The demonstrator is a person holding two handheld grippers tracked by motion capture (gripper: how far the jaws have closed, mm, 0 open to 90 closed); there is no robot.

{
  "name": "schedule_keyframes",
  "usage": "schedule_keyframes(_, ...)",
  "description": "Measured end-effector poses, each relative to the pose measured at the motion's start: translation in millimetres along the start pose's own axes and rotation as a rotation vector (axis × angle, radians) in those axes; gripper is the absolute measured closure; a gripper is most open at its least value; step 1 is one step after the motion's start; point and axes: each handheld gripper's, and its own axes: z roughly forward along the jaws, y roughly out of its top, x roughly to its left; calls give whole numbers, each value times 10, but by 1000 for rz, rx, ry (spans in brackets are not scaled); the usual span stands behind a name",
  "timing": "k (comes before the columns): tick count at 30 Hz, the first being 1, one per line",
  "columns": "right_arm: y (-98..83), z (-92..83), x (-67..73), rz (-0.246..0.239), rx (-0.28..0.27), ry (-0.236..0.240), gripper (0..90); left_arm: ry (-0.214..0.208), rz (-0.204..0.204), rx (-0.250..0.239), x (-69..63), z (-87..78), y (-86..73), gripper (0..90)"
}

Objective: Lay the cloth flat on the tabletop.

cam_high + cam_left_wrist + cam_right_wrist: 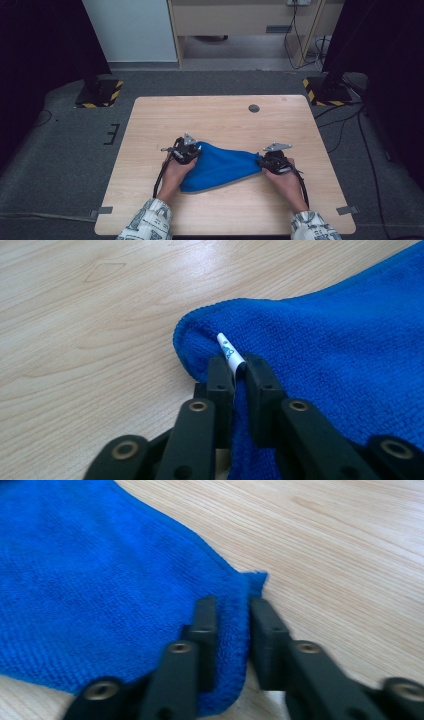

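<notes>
blue cloth point(350, 355) cut off at right edge, label point(229, 351) print unreadable

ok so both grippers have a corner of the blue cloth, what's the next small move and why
Probably lift both corners a little and draw them apart. The left gripper is shut on the blue cloth beside its white tag, the right gripper on the far corner, and the cloth lies bunched between them.

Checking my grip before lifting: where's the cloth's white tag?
In the left gripper view, the white tag sticks out between the left gripper jaws, at the blue cloth corner.
</notes>
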Motion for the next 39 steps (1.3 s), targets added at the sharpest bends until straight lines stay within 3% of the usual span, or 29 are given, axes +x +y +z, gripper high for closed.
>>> schedule_keyframes(4,2,-3,-7,3,-10,11,872,25,3,-8,-16,-35,8,865)
schedule_keyframes(6,16,-38,-24,11,-41,18,872,37,-3,-29,-7,-99,16,867)
schedule_keyframes(11,117,-222,-41,30,-128,39,872,55,-16,-85,-25,-305,54,868)
schedule_keyframes(15,211,-388,-45,14,-171,40,872,58,-9,-114,-67,-404,88,869)
schedule_keyframes(25,335,-627,-78,10,-214,37,872,54,7,-148,-134,-539,196,873)
schedule_keyframes(28,381,-669,-79,3,-225,36,872,48,-15,-175,-129,-580,207,873)
schedule_keyframes(39,499,-853,-35,-15,-257,38,872,50,-9,-219,-137,-758,250,873)
